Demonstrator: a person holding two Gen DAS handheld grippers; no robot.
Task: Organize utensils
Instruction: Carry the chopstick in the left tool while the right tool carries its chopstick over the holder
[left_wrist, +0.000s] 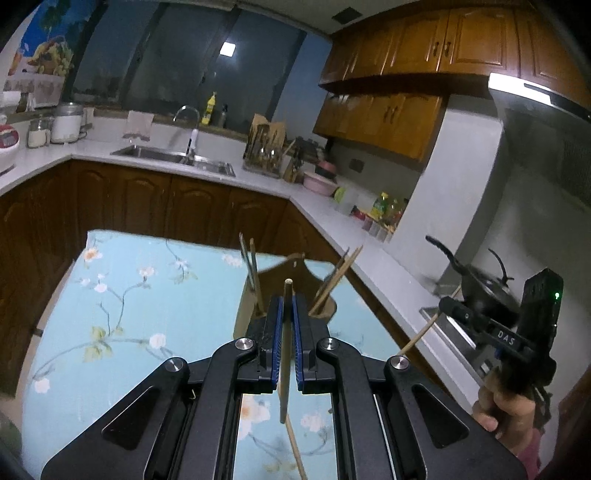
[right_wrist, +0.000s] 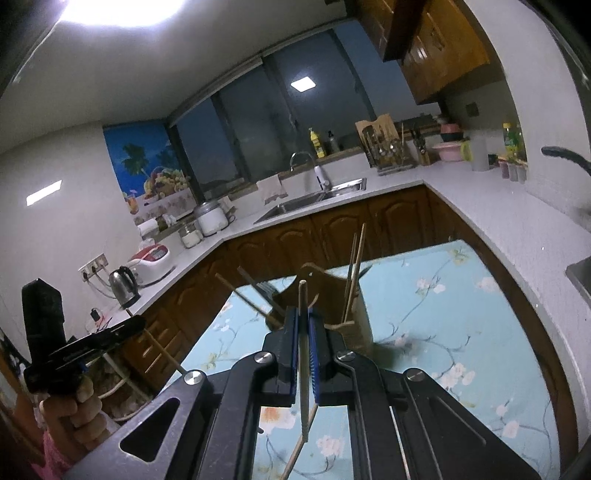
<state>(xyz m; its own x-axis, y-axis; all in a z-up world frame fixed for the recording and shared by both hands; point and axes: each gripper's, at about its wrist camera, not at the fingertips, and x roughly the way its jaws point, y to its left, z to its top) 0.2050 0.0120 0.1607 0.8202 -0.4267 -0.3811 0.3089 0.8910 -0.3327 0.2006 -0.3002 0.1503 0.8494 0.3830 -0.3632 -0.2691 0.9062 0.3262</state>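
Note:
My left gripper (left_wrist: 287, 302) is shut on an upright wooden chopstick (left_wrist: 285, 369) above the blue floral tablecloth (left_wrist: 129, 314). Just beyond it stands a wooden utensil holder (left_wrist: 244, 306) with chopsticks leaning in its left and right compartments. My right gripper (right_wrist: 303, 313) is shut on a pale chopstick (right_wrist: 303, 387), close in front of the same utensil holder (right_wrist: 360, 317), which also holds a fork (right_wrist: 263, 288). Each gripper shows in the other's view: the right gripper (left_wrist: 447, 306) and the left gripper (right_wrist: 139, 322), each held in a hand and clamping its stick.
Another chopstick (left_wrist: 297, 454) lies on the cloth under the grippers. White counters wrap around the table, with a sink (left_wrist: 173, 157), a knife rack (left_wrist: 264, 147) and a wok (left_wrist: 480, 288) on the stove. A kettle (right_wrist: 123, 286) and a rice cooker (right_wrist: 153, 260) stand at the left.

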